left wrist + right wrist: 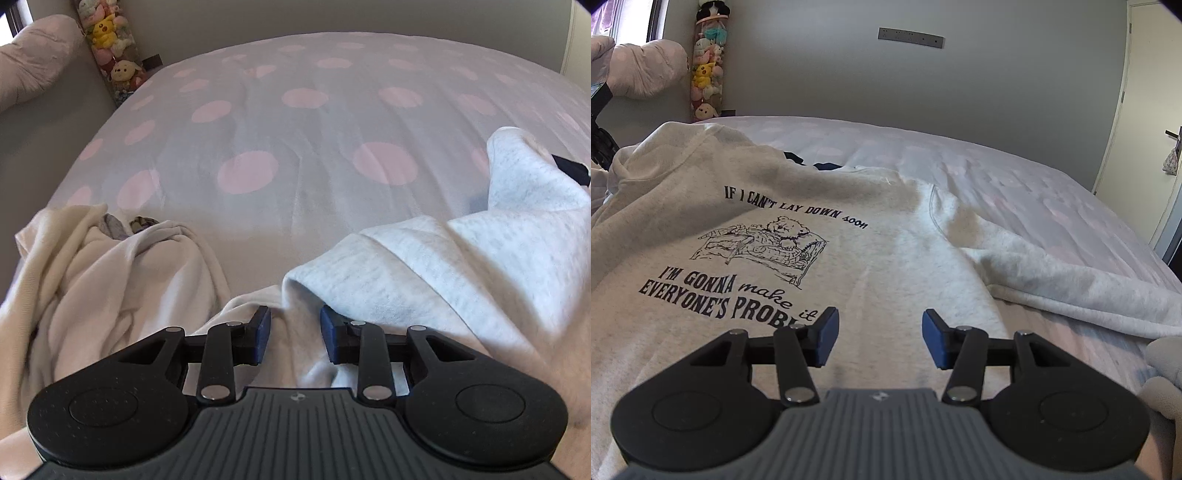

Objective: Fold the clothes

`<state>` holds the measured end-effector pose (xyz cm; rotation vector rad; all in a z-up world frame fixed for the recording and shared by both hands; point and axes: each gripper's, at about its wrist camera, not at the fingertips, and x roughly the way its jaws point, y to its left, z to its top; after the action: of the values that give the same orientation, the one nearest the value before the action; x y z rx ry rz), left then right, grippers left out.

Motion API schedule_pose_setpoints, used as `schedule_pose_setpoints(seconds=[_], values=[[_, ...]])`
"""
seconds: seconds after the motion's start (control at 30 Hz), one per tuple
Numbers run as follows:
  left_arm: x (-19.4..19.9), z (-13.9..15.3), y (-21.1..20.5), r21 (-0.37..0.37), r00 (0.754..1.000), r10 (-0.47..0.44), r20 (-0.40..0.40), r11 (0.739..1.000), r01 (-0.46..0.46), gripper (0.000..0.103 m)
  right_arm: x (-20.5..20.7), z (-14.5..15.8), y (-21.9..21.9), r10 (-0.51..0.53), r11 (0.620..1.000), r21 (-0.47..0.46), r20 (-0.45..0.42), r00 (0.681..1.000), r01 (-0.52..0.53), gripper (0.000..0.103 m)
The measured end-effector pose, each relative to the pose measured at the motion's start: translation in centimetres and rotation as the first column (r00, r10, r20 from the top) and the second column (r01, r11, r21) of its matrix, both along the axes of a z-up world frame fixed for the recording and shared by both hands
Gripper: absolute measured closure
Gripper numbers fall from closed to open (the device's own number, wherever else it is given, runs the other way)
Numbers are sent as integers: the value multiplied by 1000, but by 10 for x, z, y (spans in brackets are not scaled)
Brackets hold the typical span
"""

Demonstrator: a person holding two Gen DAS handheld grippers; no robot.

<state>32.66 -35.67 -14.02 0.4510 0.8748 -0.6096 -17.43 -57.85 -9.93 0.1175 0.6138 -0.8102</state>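
A: Left tool: fingers spread, a ridge of pale cloth running up between the blue pads, nothing pinched. Right tool: also spread wide, hovering over the lower front of the sweatshirt, gripping nothing.

B: Where does the sweatshirt sit?

A: On the bed, near its front edge, print side up. Body mostly flat; the shoulder on the far left is humped and raised. One sleeve trails off to the right of the body and lies loose on the bed cover. From the left tool's view the same grey fabric is bunched to the right, rising to a peak.

B: Why laid like that?

A: My guess: front up and spread out so the sleeves and sides can be brought in over the body. Both tools sit low at the hem side, likely a good spot to take hold. Whether this is being laid out or is mid-fold, I can't settle.

B: Material?

A: Heathered light grey fleece, thick, soft, holds rounded rolls instead of sharp creases. Dark printed lettering and a line drawing of a bear in bed on the chest. Left of the sweatshirt, a cream garment lies crumpled, thinner, with finer wrinkles.

B: Bed cover?

A: Smooth, pale, with big pink dots, lightly rippled.
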Motion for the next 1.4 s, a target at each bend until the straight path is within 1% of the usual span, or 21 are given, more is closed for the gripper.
schedule_pose_setpoints(seconds=[0.03, 0.07, 0.1, 0.17, 0.2, 0.27, 0.33, 0.4, 0.47, 0.53, 0.6, 0.67, 0.73, 0.93, 1.07, 1.13, 1.2, 1.23, 1.27, 1.37, 1.4], values=[[5, -6, -4, 4, 1000, 4, 2, 1000, -4, 80, 1, -2, -2, -6, 1000, 6, -4, 1000, 6, 49], [11, -11, -7, 7, 1000, 7, 3, 1000, -7, 87, 3, -4, -5, -12, 1000, 11, -9, 1000, 12, 49], [10, -10, -7, 10, 1000, 6, 19, 1000, -6, 93, 4, -5, -6, -14, 1000, 11, -7, 1000, 14, 49], [4, 0, 1, -27, 999, -3, 34, 1000, 3, 97, 4, -6, -6, -12, 1000, 10, -1, 1000, 12, 49], [-3, 11, 5, -44, 998, -16, 55, 999, 19, 100, 4, -5, -6, -9, 1000, 8, 3, 1000, 9, 49], [-20, 36, 12, -80, 993, -51, 106, 995, 59, 100, 3, -5, -3, -8, 1000, 9, 2, 1000, 8, 49], [-46, 66, 17, -129, 984, -94, 153, 985, 114, 101, 1, -3, -2, -14, 1000, 14, 13, 1000, 14, 49], [-72, 93, 21, -168, 970, -140, 197, 970, 174, 101, -2, 0, -2, -25, 1000, 18, 21, 999, 25, 49], [-108, 110, 18, -175, 951, -211, 226, 952, 253, 101, -4, 2, -2, -36, 999, 21, 20, 999, 35, 49], [-144, 127, 15, -177, 925, -281, 255, 927, 331, 101, -6, 2, -2, -42, 999, 27, 8, 999, 42, 49], [-178, 128, 7, -166, 902, -347, 256, 904, 394, 101, -8, 1, -3, -47, 998, 39, -10, 999, 48, 49], [-212, 122, -5, -144, 874, -417, 248, 877, 459, 101, -10, 1, -4, -52, 997, 52, -15, 999, 52, 49], [-238, 107, -16, -127, 863, -457, 216, 863, 489, 101, -14, 1, -5, -56, 996, 66, -10, 998, 57, 49], [-262, 74, -18, -130, 890, -443, 104, 882, 454, 101, -24, 0, -10, -76, 991, 111, 31, 997, 72, 49], [-278, 52, -19, -130, 903, -428, 29, 895, 428, 100, -28, -2, -16, -87, 986, 149, 57, 995, 78, 49], [-285, 41, -19, -129, 908, -419, -9, 901, 415, 97, -30, -2, -18, -89, 984, 161, 70, 994, 77, 49], [-293, 30, -20, -128, 911, -410, -47, 907, 401, 88, -32, 0, -18, -89, 983, 167, 85, 992, 74, 49], [-297, 24, -20, -127, 912, -405, -66, 910, 395, 86, -32, 0, -18, -89, 983, 169, 89, 992, 73, 49], [-296, 28, -14, -126, 915, -399, -62, 913, 389, 84, -33, 1, -18, -88, 983, 170, 94, 992, 71, 49], [-294, 43, 6, -122, 925, -379, -35, 920, 372, 83, -34, 3, -18, -86, 982, 174, 106, 991, 67, 49], [-289, 47, 10, -113, 933, -359, -13, 928, 356, 83, -35, 3, -17, -86, 982, 176, 110, 990, 66, 49]])
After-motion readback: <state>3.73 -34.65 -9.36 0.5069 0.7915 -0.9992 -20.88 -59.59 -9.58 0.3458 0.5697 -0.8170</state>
